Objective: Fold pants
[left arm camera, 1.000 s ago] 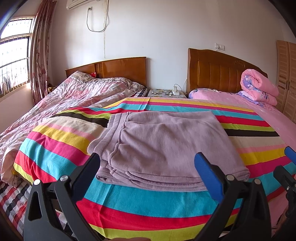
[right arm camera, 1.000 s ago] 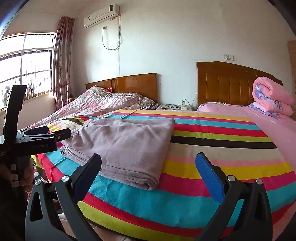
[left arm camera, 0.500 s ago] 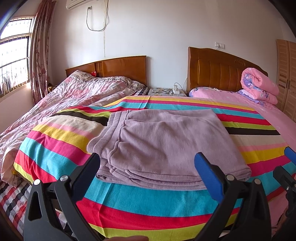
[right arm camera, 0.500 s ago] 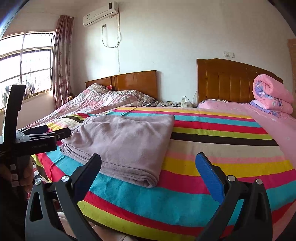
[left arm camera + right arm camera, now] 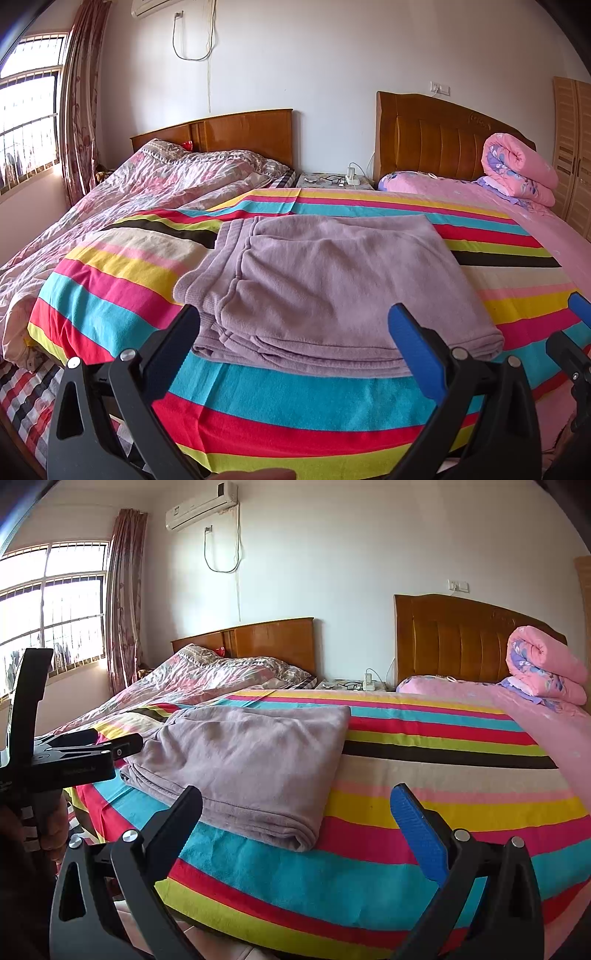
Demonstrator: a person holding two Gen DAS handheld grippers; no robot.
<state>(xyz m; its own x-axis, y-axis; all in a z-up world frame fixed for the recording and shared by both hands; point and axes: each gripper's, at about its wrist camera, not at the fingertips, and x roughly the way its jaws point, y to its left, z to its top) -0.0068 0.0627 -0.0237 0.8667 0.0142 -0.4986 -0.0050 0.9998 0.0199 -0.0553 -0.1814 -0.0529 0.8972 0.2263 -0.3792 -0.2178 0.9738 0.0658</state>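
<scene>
Folded pants [image 5: 332,288] lie near the striped blanket's [image 5: 303,398] front edge, dead ahead of your left gripper [image 5: 295,332]; right gripper [image 5: 295,812] sits off to their right; both spread wide, empty.

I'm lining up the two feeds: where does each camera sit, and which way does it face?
Left wrist: on the left hand-held gripper, open, facing the folded purple pants head-on; the right hand-held gripper's tip shows at the right edge.
Right wrist: on the right hand-held gripper, open, pants left of centre; left gripper and hand visible.
Shared: pants, striped blanket, headboards.

Mauve fleece pants [image 5: 332,280] lie folded into a flat layered rectangle on the striped blanket [image 5: 295,398]
</scene>
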